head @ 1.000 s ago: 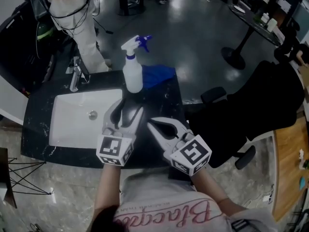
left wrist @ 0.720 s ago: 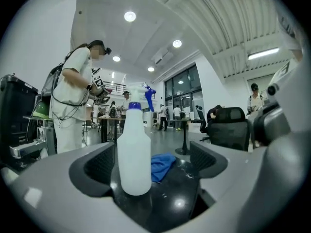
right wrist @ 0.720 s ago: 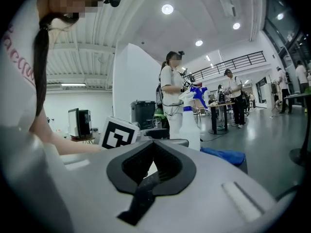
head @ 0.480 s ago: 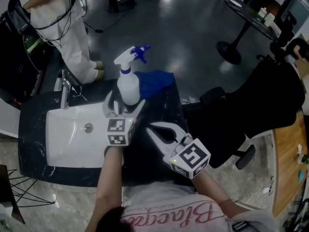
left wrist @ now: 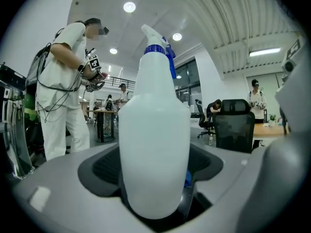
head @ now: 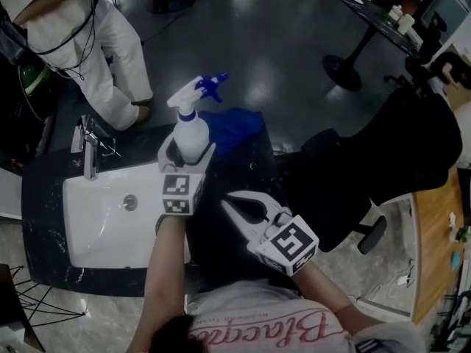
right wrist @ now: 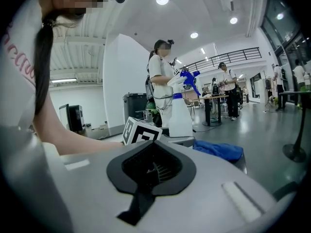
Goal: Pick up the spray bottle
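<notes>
A white spray bottle [head: 190, 132] with a blue trigger head stands upright on the black counter [head: 235, 175], at its far edge right of the sink. My left gripper [head: 188, 154] reaches level around the bottle's base. Its jaws stand one on each side and are closing, with dark gaps left beside the bottle [left wrist: 154, 144] in the left gripper view. My right gripper [head: 225, 201] hovers over the counter nearer to me, its fingertips together and nothing in it. From the right gripper view the bottle [right wrist: 181, 115] shows behind the left gripper's marker cube.
A white sink [head: 88, 230] with a chrome faucet [head: 88, 149] lies to the left. A blue cloth [head: 234, 126] is bunched just right of the bottle. A black office chair [head: 383, 160] stands to the right. A person in white [head: 81, 28] stands beyond the counter.
My left gripper has gone forward from near the counter's front to the bottle, and its jaws have spread around the base. The right gripper has shifted only a little.
</notes>
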`<act>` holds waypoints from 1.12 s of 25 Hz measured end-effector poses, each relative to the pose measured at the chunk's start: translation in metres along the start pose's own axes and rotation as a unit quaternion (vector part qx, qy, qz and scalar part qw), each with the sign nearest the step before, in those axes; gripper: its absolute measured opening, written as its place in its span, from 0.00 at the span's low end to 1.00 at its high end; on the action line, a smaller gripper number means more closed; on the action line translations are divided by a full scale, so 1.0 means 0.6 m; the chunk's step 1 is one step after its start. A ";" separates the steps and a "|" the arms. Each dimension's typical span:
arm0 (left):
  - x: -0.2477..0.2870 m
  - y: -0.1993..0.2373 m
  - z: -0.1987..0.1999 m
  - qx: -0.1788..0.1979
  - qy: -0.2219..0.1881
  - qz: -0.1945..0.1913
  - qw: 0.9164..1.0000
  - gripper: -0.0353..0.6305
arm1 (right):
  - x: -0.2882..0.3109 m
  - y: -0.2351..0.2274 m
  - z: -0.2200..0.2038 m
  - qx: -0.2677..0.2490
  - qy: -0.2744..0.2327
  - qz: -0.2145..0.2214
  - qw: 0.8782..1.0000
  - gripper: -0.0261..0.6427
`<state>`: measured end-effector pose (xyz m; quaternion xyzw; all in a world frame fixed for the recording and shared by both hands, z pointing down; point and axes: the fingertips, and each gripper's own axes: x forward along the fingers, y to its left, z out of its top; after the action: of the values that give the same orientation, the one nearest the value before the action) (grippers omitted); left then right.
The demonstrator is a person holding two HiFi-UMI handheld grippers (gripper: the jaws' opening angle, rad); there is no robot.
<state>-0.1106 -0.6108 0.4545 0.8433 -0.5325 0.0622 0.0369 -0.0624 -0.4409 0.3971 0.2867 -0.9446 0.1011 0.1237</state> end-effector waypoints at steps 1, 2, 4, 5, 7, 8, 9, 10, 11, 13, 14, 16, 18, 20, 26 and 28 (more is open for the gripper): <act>-0.001 0.001 -0.001 -0.001 0.000 0.001 1.000 0.64 | 0.003 0.004 0.000 -0.002 0.003 0.000 1.000 0.04; -0.003 0.002 -0.001 -0.001 0.000 0.002 1.000 0.64 | 0.005 0.007 0.001 -0.004 0.004 0.001 1.000 0.04; -0.010 0.000 0.005 0.002 -0.003 0.003 1.000 0.64 | 0.007 0.011 0.004 -0.008 0.004 0.001 1.000 0.04; -0.014 -0.002 0.011 0.004 -0.006 0.003 1.000 0.64 | 0.006 0.013 0.005 -0.010 0.003 0.000 1.000 0.04; -0.026 -0.008 0.029 0.009 -0.013 0.002 1.000 0.64 | 0.004 0.015 0.010 -0.012 0.000 -0.002 1.000 0.04; -0.033 -0.010 0.039 0.011 -0.017 0.002 1.000 0.64 | 0.003 0.016 0.012 -0.013 -0.001 -0.003 1.000 0.04; -0.042 -0.011 0.049 0.014 -0.020 0.003 1.000 0.64 | 0.002 0.018 0.015 -0.013 -0.004 -0.004 1.000 0.04; -0.051 -0.013 0.059 0.018 -0.024 0.005 1.000 0.64 | 0.000 0.019 0.019 -0.012 -0.008 -0.006 1.000 0.04; -0.061 -0.015 0.070 0.020 -0.029 0.006 0.999 0.64 | -0.002 0.020 0.022 -0.011 -0.012 -0.007 1.000 0.04; -0.082 -0.020 0.093 0.023 -0.038 0.009 0.999 0.64 | -0.009 0.022 0.027 -0.006 -0.018 -0.011 1.000 0.04; -0.094 -0.023 0.104 0.023 -0.041 0.011 0.999 0.64 | -0.013 0.024 0.029 -0.003 -0.021 -0.012 1.000 0.04; -0.119 -0.028 0.124 0.023 -0.048 0.015 0.998 0.64 | -0.020 0.028 0.033 -0.003 -0.028 -0.013 1.000 0.04; -0.146 -0.033 0.140 0.031 -0.052 0.022 0.998 0.64 | -0.027 0.033 0.037 -0.004 -0.035 -0.016 0.999 0.04; -0.175 -0.041 0.154 0.038 -0.055 0.027 0.997 0.64 | -0.035 0.039 0.044 -0.007 -0.045 -0.020 0.999 0.04; -0.257 -0.079 0.185 0.034 -0.072 0.015 0.997 0.64 | -0.066 0.064 0.074 -0.024 -0.079 -0.028 0.996 0.04; -0.280 -0.095 0.193 0.036 -0.077 0.005 0.996 0.64 | -0.073 0.074 0.081 -0.029 -0.087 -0.028 0.995 0.04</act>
<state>-0.1230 -0.4514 0.3158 0.8435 -0.5358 0.0167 -0.0349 -0.0607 -0.3948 0.3325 0.3170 -0.9459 0.0450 0.0516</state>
